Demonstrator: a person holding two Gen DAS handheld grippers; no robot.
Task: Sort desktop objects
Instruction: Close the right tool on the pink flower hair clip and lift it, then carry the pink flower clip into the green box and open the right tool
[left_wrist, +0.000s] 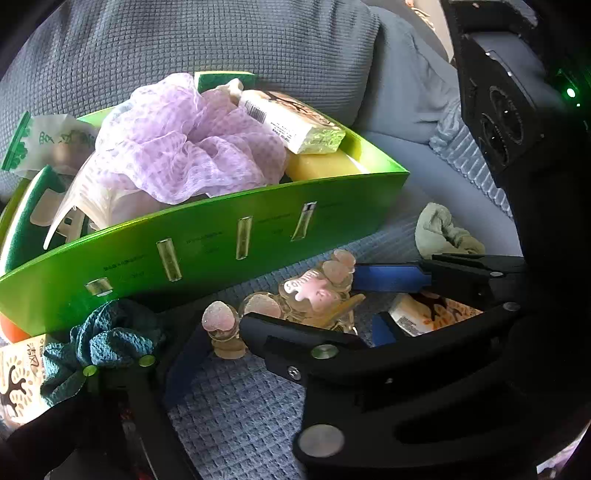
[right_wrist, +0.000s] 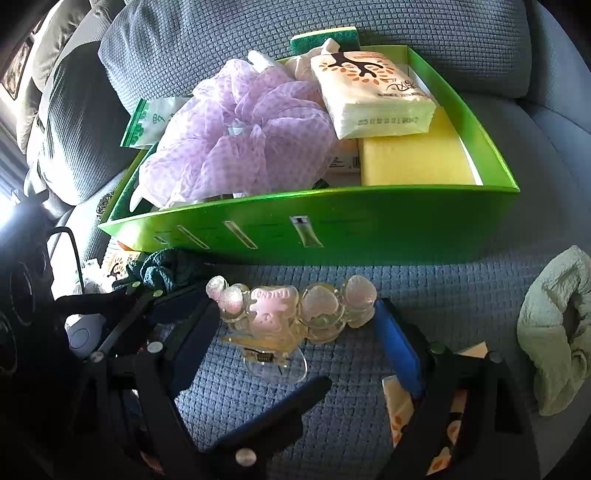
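Note:
A clear hair claw clip with pink heart decorations (right_wrist: 291, 308) lies on the blue waffle cloth in front of a green box (right_wrist: 369, 229). My right gripper (right_wrist: 295, 317) is open, its blue-padded fingers (right_wrist: 397, 354) standing on either side of the clip. In the left wrist view the clip (left_wrist: 314, 295) shows between the right gripper's fingers (left_wrist: 388, 277). My left gripper's state is unclear; only one finger (left_wrist: 184, 354) shows, beside a dark teal scrunchie (left_wrist: 99, 343). The box holds a purple scrunchie (right_wrist: 243, 136), a tissue pack (right_wrist: 373, 92) and a yellow sponge (right_wrist: 413, 158).
A pale green scrunchie (right_wrist: 554, 332) lies at the right on the blue cloth (right_wrist: 461, 295). Another tissue pack (left_wrist: 424, 314) lies under the right gripper, and one (left_wrist: 18, 380) at the far left. Grey cushions (right_wrist: 258, 29) rise behind the box.

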